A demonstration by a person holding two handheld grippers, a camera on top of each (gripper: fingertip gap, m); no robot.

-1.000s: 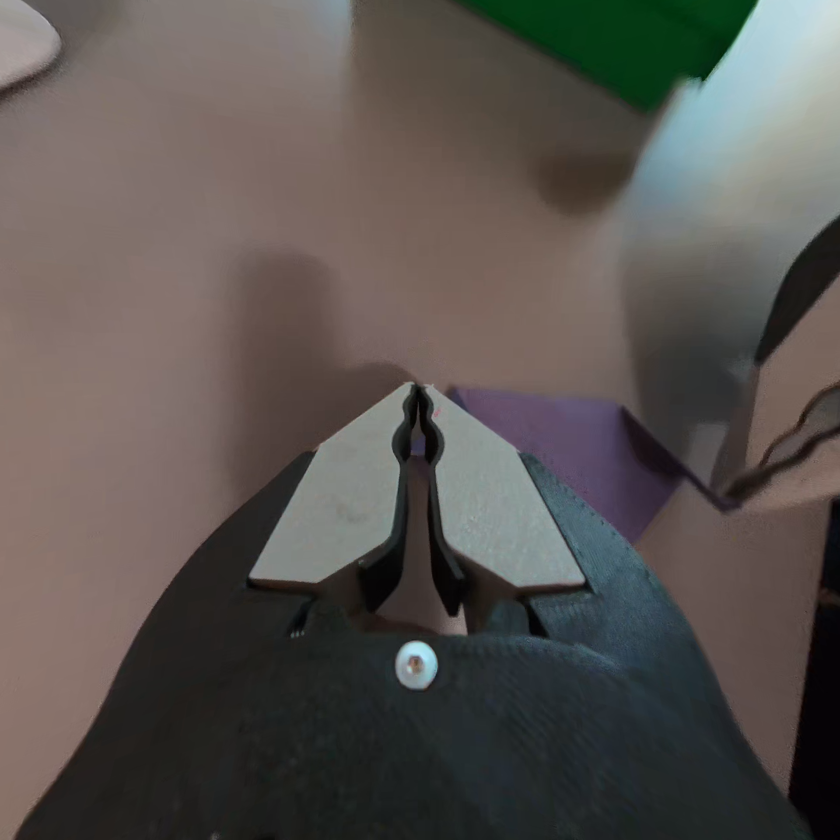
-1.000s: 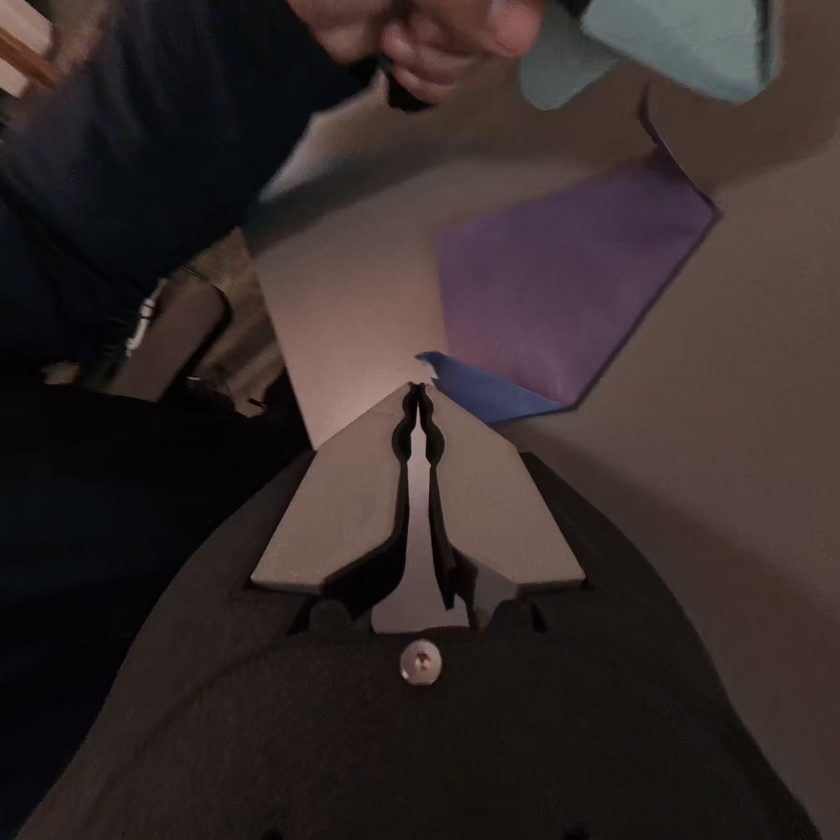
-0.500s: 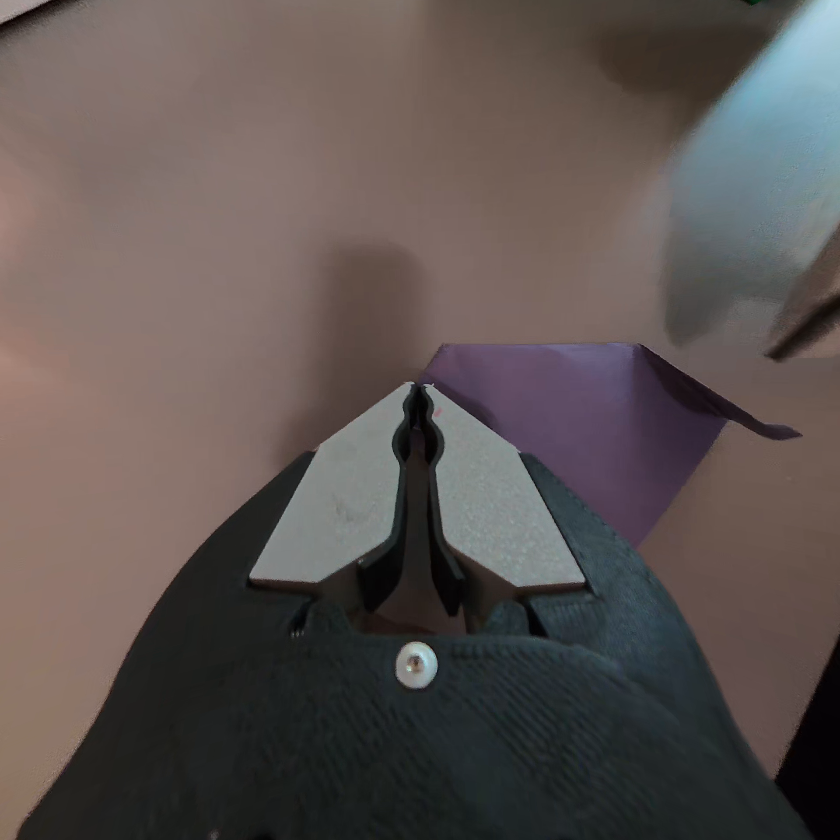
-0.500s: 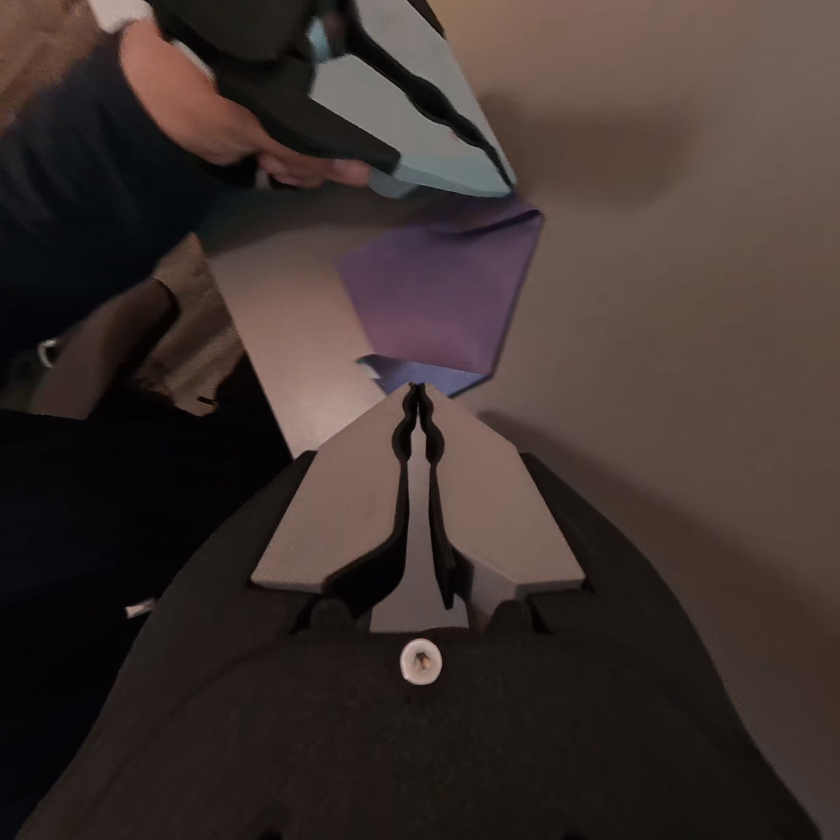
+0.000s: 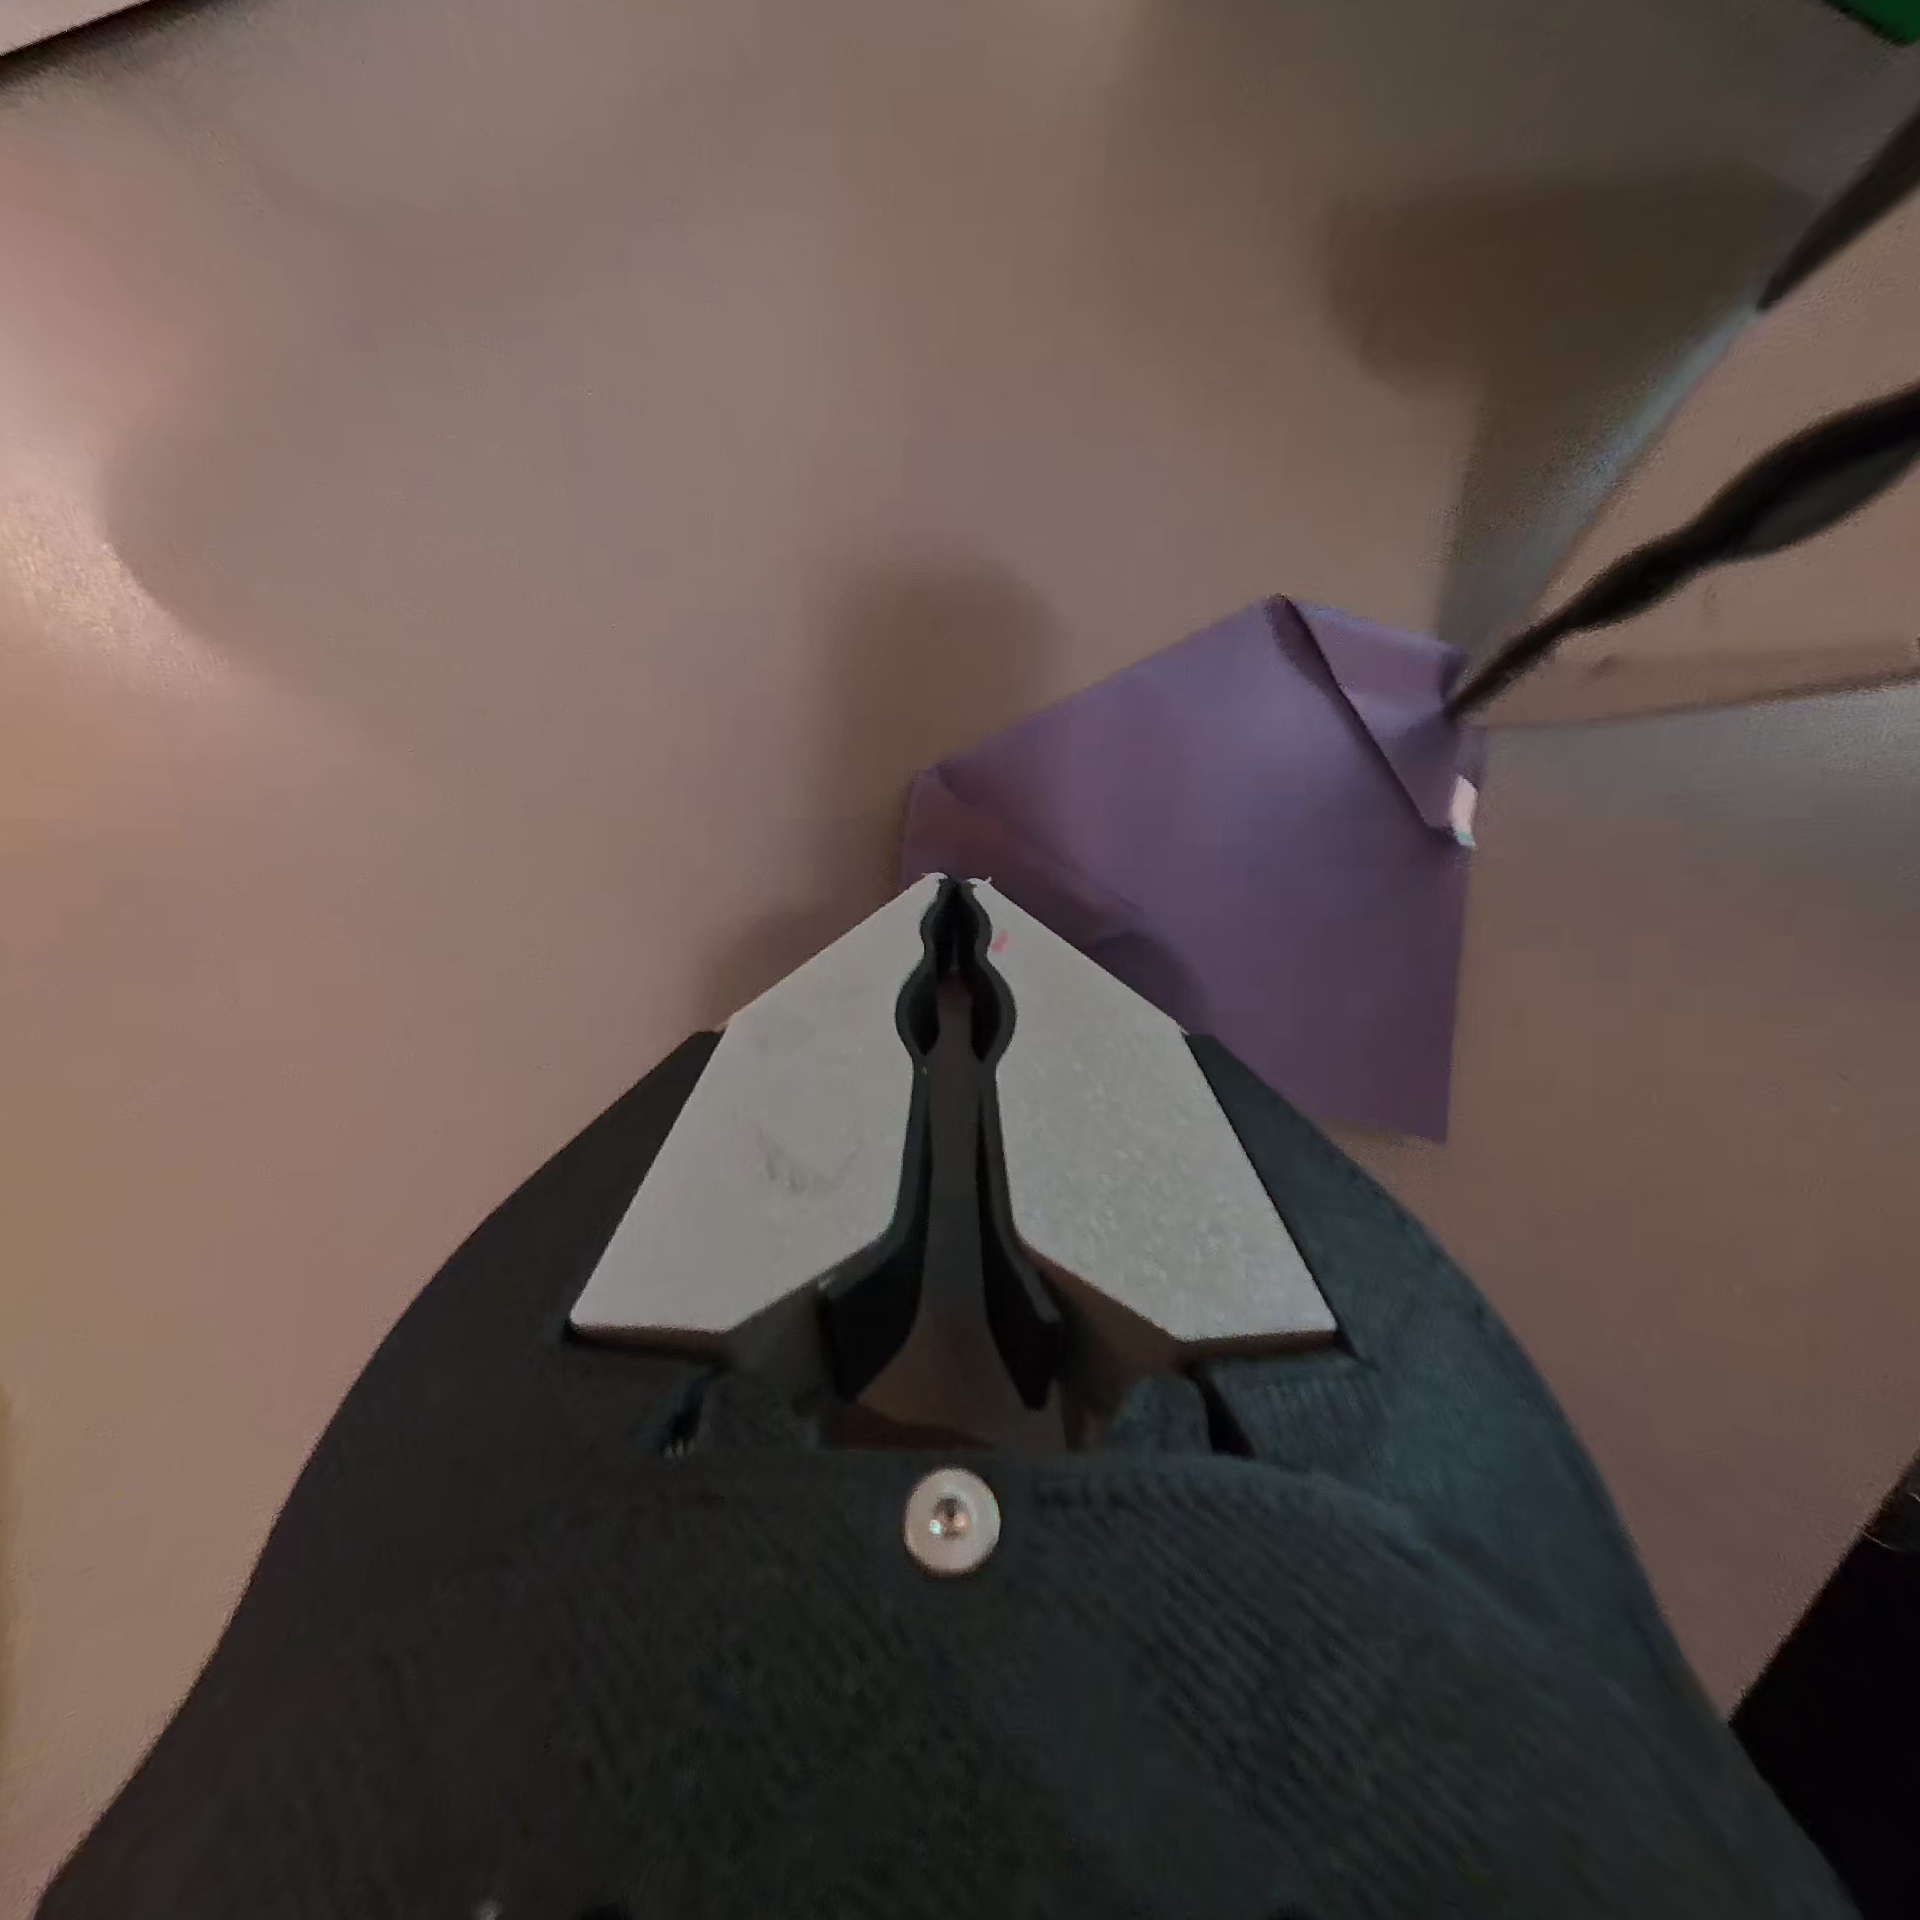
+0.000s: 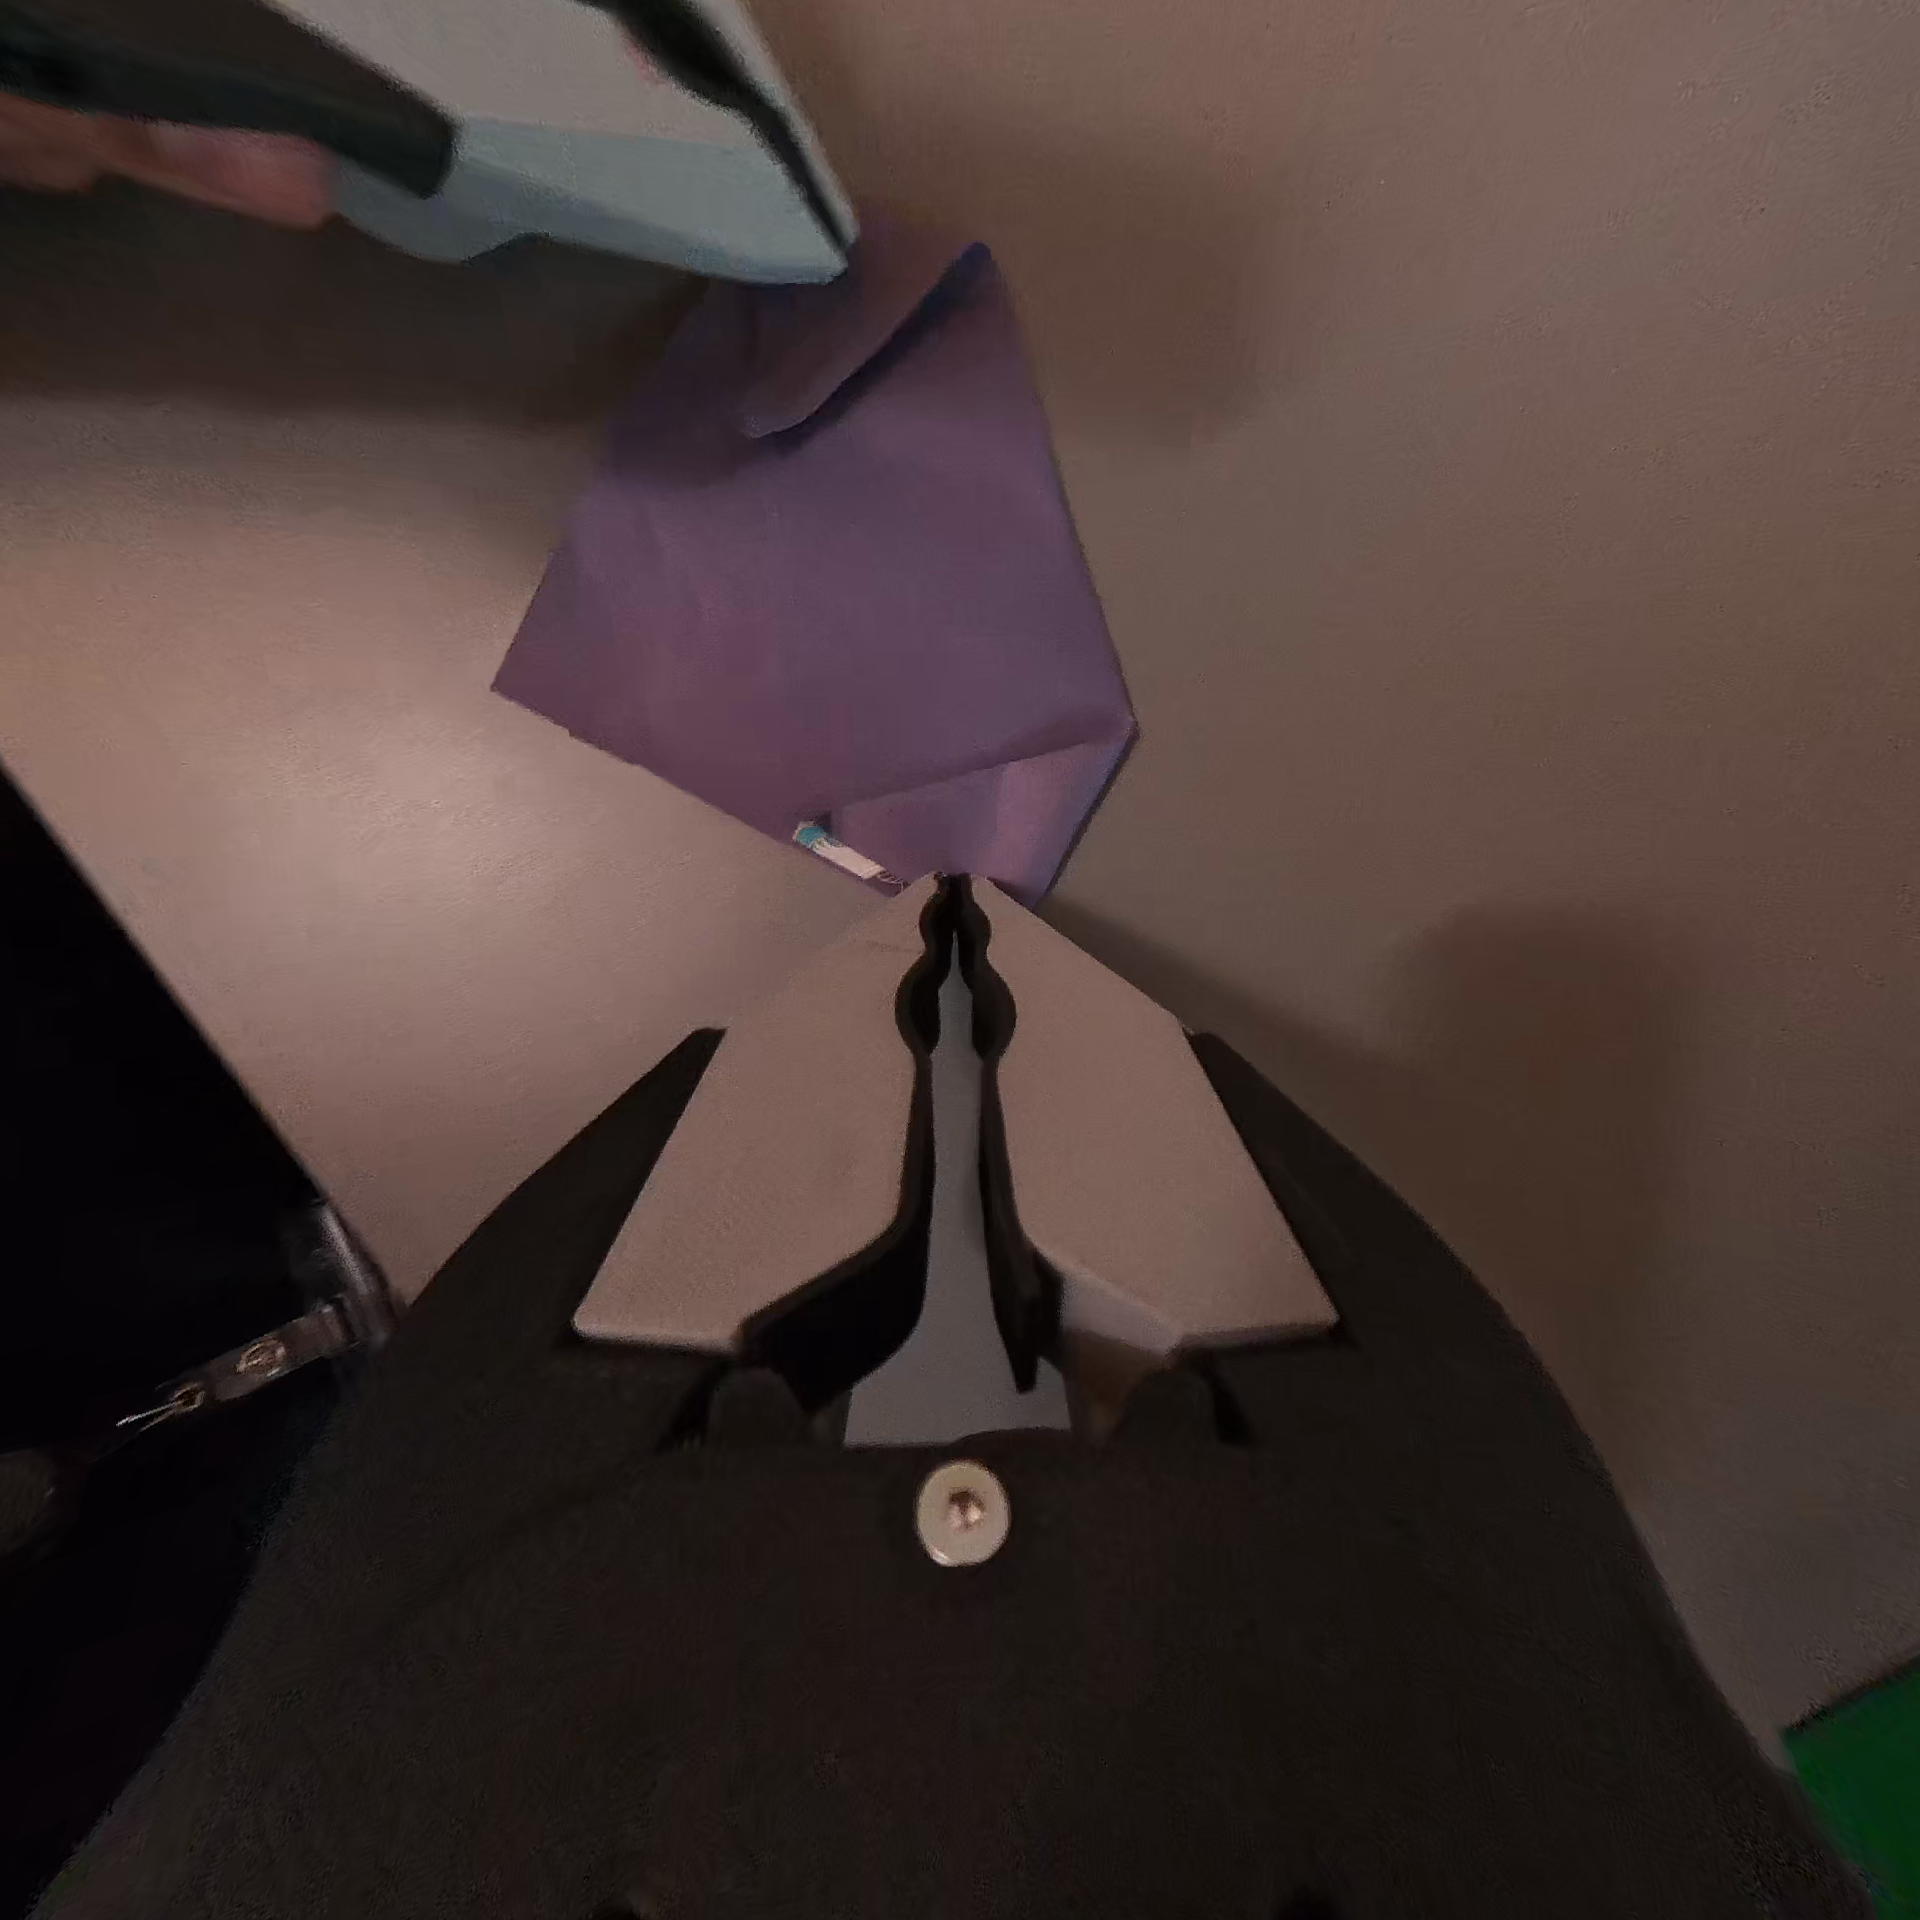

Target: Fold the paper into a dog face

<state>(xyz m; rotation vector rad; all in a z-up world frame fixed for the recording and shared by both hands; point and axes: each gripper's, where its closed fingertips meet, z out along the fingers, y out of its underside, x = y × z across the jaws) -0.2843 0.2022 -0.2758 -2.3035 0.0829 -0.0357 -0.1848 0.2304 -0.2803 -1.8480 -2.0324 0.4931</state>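
A purple paper [image 5: 1247, 862] lies on the table, folded to a kite-like shape with a small flap turned in at two opposite corners. My left gripper [image 5: 956, 883] is shut, its tip at the flap on the paper's near left corner. My right gripper [image 6: 954, 881] is shut, its tip at the flap on the opposite corner of the paper [image 6: 831, 623]. The right gripper also shows in the left wrist view [image 5: 1455, 701], touching the far flap. The left gripper shows blurred in the right wrist view [image 6: 821, 249]. I cannot tell whether either tip pinches the paper or only rests on it.
The table [image 5: 520, 520] is a plain beige surface. Its edge runs close by at the lower right in the left wrist view [image 5: 1766, 1621] and at the left in the right wrist view [image 6: 208, 1039]. A green thing [image 6: 1860, 1787] lies off to one side. Left tips to right tips: about 11 cm.
Both corners that were held up have come down and now lie folded flat onto the paper. Both grippers have swung inward with them, and the paper looks narrower.
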